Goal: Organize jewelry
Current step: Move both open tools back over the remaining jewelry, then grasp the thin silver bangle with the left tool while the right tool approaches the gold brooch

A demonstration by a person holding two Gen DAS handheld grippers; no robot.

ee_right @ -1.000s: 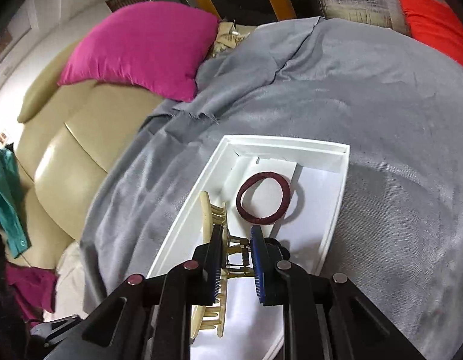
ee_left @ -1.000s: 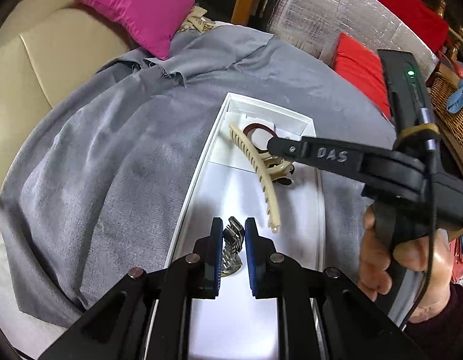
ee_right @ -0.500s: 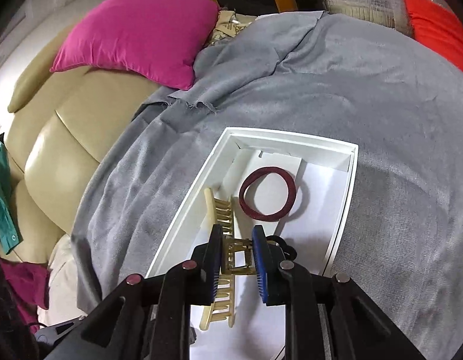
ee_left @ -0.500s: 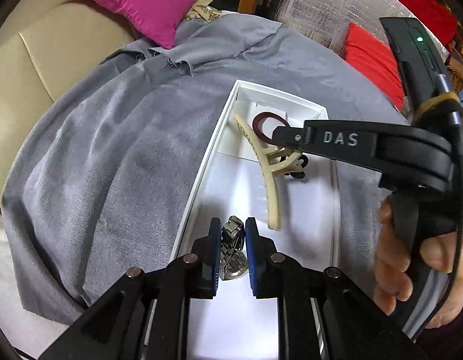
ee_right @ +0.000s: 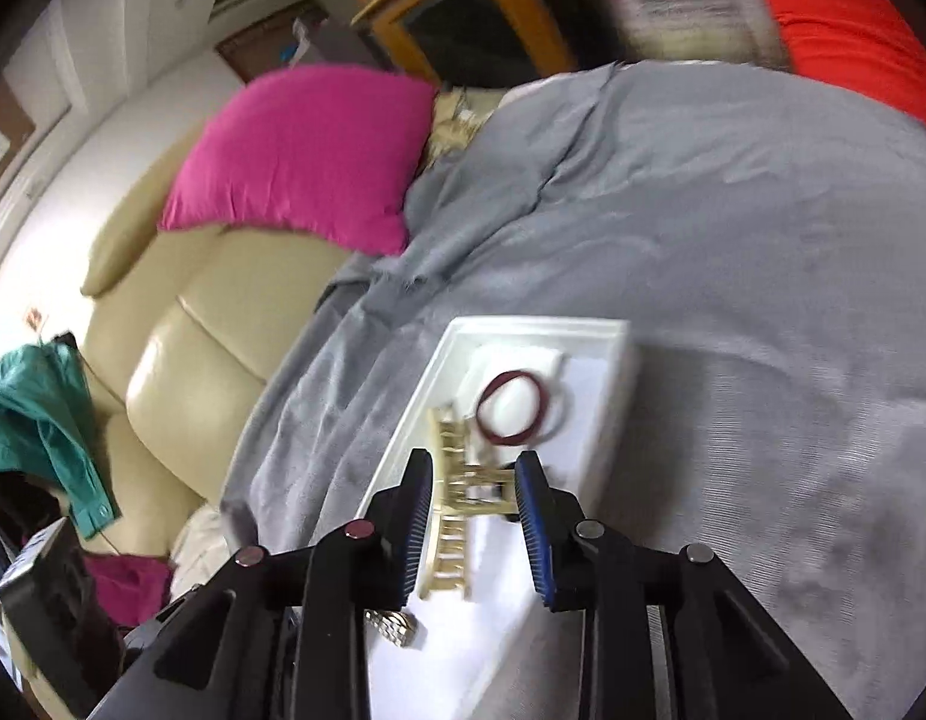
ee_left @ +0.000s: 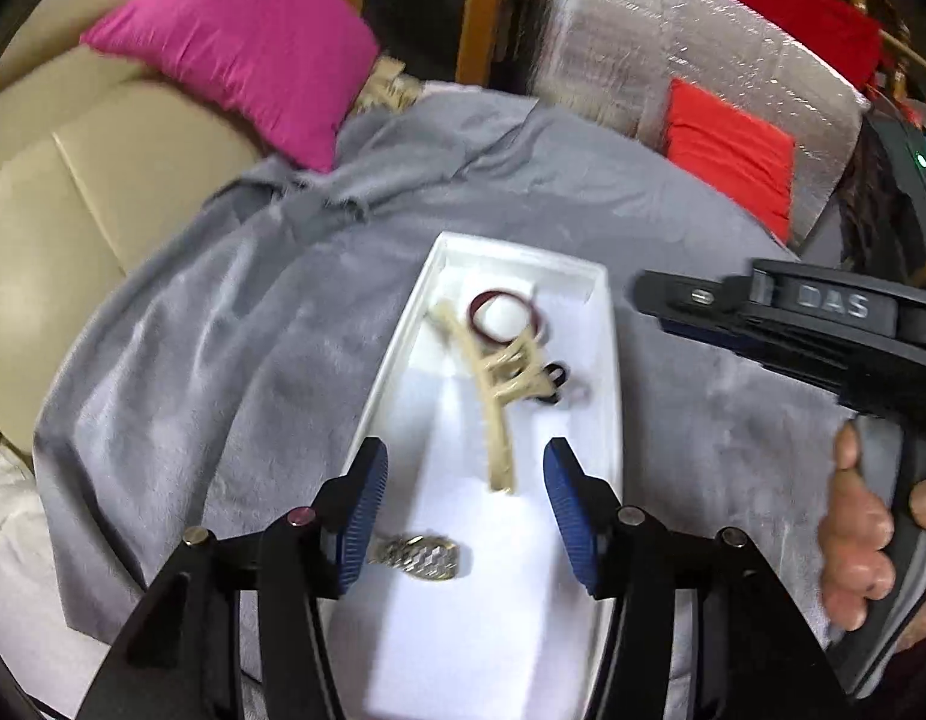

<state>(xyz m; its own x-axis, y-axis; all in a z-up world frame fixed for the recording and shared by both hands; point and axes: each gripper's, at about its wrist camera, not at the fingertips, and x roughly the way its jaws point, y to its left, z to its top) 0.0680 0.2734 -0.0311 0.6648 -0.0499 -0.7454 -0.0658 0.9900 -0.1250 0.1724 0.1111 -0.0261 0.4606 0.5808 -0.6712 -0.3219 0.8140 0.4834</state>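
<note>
A white tray (ee_left: 610, 420) lies on a grey cloth. In it are a cream claw hair clip (ee_left: 499, 384), a dark red ring-shaped band (ee_left: 505, 315), a small black item (ee_left: 556, 378) and a metal watch band (ee_left: 417, 555). My left gripper (ee_left: 466, 516) is open above the tray, and the watch band lies on the tray floor near its left finger. My right gripper (ee_right: 475, 510) is open and empty above the hair clip (ee_right: 463, 498), which lies in the tray (ee_right: 619, 372) beside the red band (ee_right: 514, 408). The watch band (ee_right: 393, 624) also shows there.
The grey cloth (ee_left: 222, 360) covers a round surface. A beige sofa (ee_right: 210, 348) with a pink cushion (ee_right: 306, 150) stands on the left, and red cushions (ee_left: 727, 150) lie at the back right. The right gripper's body and the hand holding it (ee_left: 853, 516) are right of the tray.
Both grippers have opened. The left one let the watch band go onto the tray floor, the right one let the hair clip go. Both pulled back and up from the tray.
</note>
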